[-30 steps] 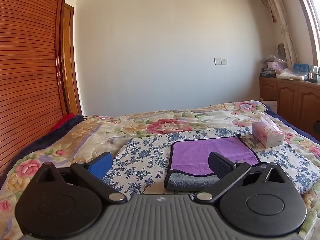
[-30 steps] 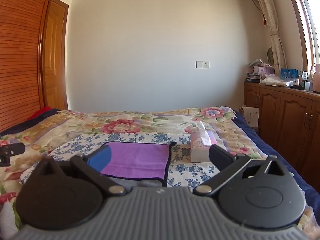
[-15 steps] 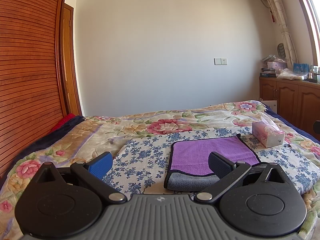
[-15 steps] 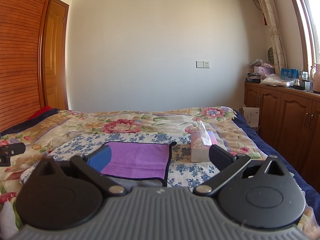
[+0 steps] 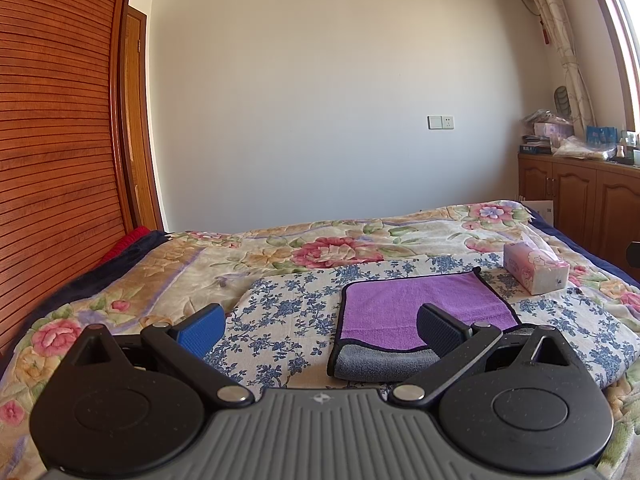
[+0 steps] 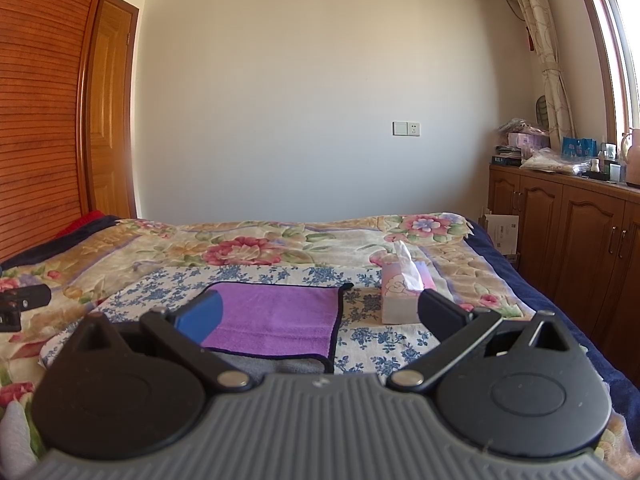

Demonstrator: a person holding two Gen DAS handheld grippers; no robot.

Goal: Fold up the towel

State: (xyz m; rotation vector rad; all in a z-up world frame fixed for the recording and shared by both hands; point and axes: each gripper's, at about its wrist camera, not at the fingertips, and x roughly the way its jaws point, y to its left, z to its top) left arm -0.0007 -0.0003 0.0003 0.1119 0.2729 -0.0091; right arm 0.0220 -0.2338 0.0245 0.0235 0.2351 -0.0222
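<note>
A purple towel with a dark hem and a grey underside lies folded on a blue-flowered cloth on the bed. It also shows in the right wrist view. My left gripper is open and empty, held above the bed just short of the towel's near left corner. My right gripper is open and empty, held short of the towel's near right part. The left gripper's tip shows at the left edge of the right wrist view.
A pink tissue box stands on the bed to the right of the towel; it also shows in the right wrist view. A wooden cabinet with clutter runs along the right wall. A slatted wooden wardrobe stands at the left.
</note>
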